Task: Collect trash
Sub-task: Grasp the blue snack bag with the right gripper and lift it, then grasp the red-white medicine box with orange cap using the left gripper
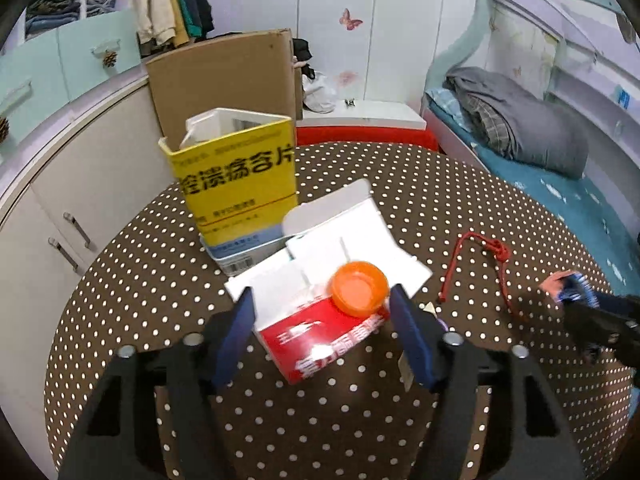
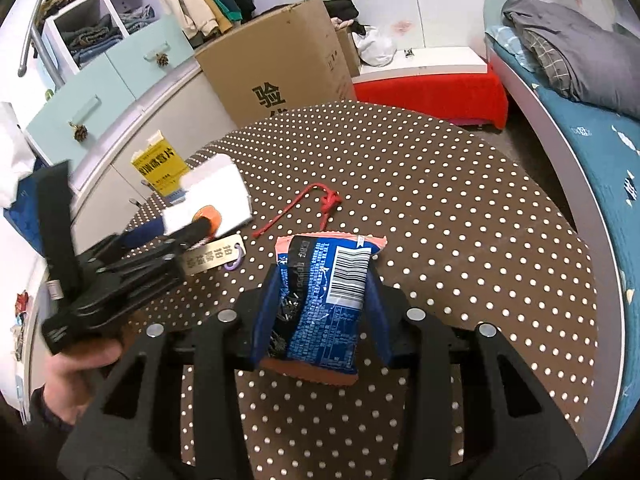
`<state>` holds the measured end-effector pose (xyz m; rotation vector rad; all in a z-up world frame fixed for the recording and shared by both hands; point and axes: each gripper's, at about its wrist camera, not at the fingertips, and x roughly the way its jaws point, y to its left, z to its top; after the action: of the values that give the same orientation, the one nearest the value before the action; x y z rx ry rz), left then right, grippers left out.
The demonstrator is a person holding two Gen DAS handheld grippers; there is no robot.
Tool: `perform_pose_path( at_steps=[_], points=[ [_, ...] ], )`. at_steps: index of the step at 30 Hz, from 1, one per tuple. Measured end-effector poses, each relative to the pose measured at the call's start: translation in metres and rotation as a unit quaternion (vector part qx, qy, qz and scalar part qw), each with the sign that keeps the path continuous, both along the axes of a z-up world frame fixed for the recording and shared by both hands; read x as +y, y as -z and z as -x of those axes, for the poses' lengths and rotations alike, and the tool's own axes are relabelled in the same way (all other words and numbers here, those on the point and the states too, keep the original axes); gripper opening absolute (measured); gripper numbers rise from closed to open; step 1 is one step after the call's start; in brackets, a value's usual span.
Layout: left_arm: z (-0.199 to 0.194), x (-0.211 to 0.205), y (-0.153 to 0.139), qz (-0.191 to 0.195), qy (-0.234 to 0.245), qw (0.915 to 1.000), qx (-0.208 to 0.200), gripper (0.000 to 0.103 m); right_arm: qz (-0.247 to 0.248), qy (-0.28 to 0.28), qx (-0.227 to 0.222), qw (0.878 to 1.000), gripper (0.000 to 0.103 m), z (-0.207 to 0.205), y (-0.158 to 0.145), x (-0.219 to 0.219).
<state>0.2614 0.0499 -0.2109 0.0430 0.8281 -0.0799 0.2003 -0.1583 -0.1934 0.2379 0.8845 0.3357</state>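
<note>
A blue snack packet (image 2: 326,300) with a barcode and orange-pink crimped ends sits clenched between the two blue pads of the right tool (image 2: 320,312), held over the near part of the polka-dot bench (image 2: 460,240). From that packet, at about 10 o'clock in the right wrist view, lies a wooden key tag (image 2: 212,258) with a purple ring, and at about 12 o'clock a knotted red cord (image 2: 320,204) stretches across the cloth. The left tool (image 1: 322,334) stands released, its pads spread on either side of an open red-and-white carton (image 1: 320,308) without clearly touching it; an orange cap (image 1: 360,288) rests on that carton's flaps. Just beyond the carton, at 11 o'clock in the left wrist view, a yellow box (image 1: 236,184) printed with black characters stands upright, tilted a little, with a white piece sticking out of its top. Past the bench's far edge, a large cardboard box (image 1: 224,80) is at 11 o'clock, a red-draped low platform (image 1: 360,136) at 12 o'clock. A bed (image 1: 560,200) with a teal sheet and a folded grey blanket (image 1: 528,120) runs along 2 o'clock, while pale cabinets (image 1: 60,200) fill 9 o'clock.
</note>
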Motion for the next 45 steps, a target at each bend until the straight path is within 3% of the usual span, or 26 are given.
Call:
perform_pose_path(
  at_steps=[3,5,14,20,23,27,29,31,34,35,36,38,43,45],
  points=[
    [-0.002,-0.004,0.001,-0.017,0.008,0.9998,0.003,0.047,-0.003,-0.002,-0.008,1.0,0.041,0.003,-0.006,-0.003],
    [-0.001,-0.004,-0.001,-0.01,0.011,0.9999,0.006,0.045,-0.005,-0.003,-0.011,1.0,0.041,0.006,-0.008,-0.005],
    [0.024,-0.004,-0.019,0.002,0.009,0.9996,-0.027,0.062,-0.01,-0.005,-0.017,1.0,0.041,0.012,-0.013,-0.012],
    [0.005,-0.024,-0.006,-0.022,0.027,0.9993,-0.014,0.061,-0.013,-0.001,-0.019,1.0,0.041,0.012,-0.012,-0.018],
    [-0.003,-0.031,0.005,-0.035,0.039,0.9986,0.002,0.051,-0.012,0.0,-0.018,1.0,0.041,0.012,-0.012,-0.02],
    [-0.006,-0.032,0.002,-0.024,0.047,0.9986,0.003,0.024,-0.014,-0.002,-0.017,1.0,0.041,0.012,-0.011,-0.022],
    [-0.007,-0.027,0.0,-0.007,0.047,0.9988,0.009,0.016,-0.016,-0.002,-0.017,1.0,0.041,0.012,-0.012,-0.023],
    [-0.007,-0.024,-0.001,-0.001,0.048,0.9988,0.009,0.015,-0.017,-0.003,-0.018,1.0,0.041,0.013,-0.012,-0.025],
    [0.0,-0.02,-0.004,0.0,0.046,0.9989,0.005,0.019,-0.017,0.0,-0.02,1.0,0.041,0.015,-0.014,-0.028],
    [0.003,-0.019,-0.005,0.001,0.046,0.9989,0.004,0.03,-0.017,0.0,-0.021,1.0,0.041,0.016,-0.014,-0.029],
    [0.007,-0.019,-0.008,0.0,0.045,0.999,-0.001,0.047,-0.019,0.001,-0.02,1.0,0.041,0.016,-0.014,-0.029],
    [0.014,-0.02,-0.013,-0.005,0.042,0.999,-0.016,0.061,-0.019,0.002,-0.02,1.0,0.042,0.016,-0.014,-0.033],
    [0.024,-0.026,-0.026,0.008,0.049,0.998,-0.039,0.061,-0.02,0.002,-0.021,1.0,0.042,0.015,-0.014,-0.038],
    [0.021,-0.032,-0.023,-0.005,0.062,0.9973,-0.038,0.061,-0.02,0.002,-0.021,1.0,0.042,0.014,-0.014,-0.038]
  ],
)
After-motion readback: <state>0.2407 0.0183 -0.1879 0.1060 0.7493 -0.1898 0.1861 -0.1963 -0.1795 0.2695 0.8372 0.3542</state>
